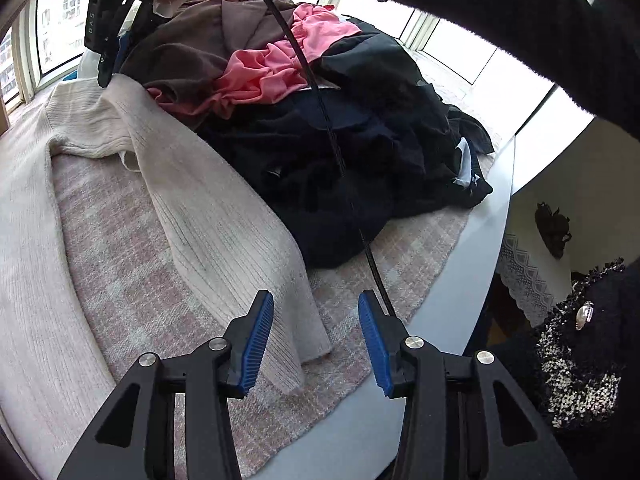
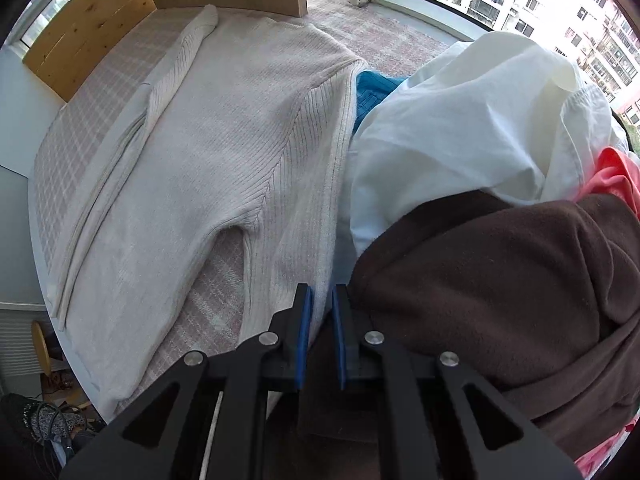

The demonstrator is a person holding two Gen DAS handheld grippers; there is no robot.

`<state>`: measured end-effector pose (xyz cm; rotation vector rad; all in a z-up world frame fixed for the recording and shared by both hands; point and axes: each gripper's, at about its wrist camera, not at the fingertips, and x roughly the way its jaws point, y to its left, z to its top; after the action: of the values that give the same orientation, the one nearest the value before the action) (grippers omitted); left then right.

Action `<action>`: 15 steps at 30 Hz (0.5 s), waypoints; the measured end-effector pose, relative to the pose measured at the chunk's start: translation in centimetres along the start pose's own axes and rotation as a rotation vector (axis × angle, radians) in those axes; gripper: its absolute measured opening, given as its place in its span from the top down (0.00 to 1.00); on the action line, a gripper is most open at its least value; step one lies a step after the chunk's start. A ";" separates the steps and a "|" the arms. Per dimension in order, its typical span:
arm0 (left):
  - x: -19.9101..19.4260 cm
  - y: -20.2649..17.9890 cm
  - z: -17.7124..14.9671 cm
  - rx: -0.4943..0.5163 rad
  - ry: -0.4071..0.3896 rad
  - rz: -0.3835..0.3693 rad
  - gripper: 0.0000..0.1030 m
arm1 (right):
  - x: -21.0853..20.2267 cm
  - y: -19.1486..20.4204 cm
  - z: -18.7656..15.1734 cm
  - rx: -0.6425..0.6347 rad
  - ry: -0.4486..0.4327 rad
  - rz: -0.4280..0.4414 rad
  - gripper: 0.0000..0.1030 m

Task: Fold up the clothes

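A cream ribbed sweater (image 2: 224,152) lies spread flat on the checked cloth, with one sleeve (image 1: 224,216) running toward my left gripper. My left gripper (image 1: 316,340) is open and empty, just above the sleeve's cuff end near the table's edge. My right gripper (image 2: 320,312) is nearly shut, with the sweater's side hem edge between its blue pads (image 2: 306,320). In the left wrist view the right gripper (image 1: 104,28) shows at the top left, at the sweater's far edge. A pile of unfolded clothes (image 1: 340,128) lies beside the sweater.
The pile holds dark (image 1: 360,160), pink (image 1: 272,68), brown (image 2: 500,272), white (image 2: 460,128) and teal (image 2: 372,88) garments. The checked cloth (image 1: 132,264) covers a grey round table (image 1: 476,248). A wooden box (image 2: 92,20) stands at the back. Windows surround the table.
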<state>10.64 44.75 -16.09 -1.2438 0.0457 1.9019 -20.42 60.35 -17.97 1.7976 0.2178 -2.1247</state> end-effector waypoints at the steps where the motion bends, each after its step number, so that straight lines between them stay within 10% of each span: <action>1: -0.1 0.1 0.0 -0.007 -0.006 -0.006 0.61 | -0.1 -0.1 0.0 0.000 0.001 0.005 0.89; 5: -0.3 0.7 0.2 -0.035 -0.030 -0.029 0.94 | -0.5 -0.3 0.3 0.019 -0.012 0.037 0.79; 15: -1.7 1.9 0.6 -0.104 -0.102 -0.075 0.94 | 1.8 -0.3 3.8 0.042 0.020 0.007 0.70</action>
<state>9.17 42.73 -15.27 -1.1985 -0.1537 1.9196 -24.31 59.06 -19.03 1.8410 0.1735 -2.1225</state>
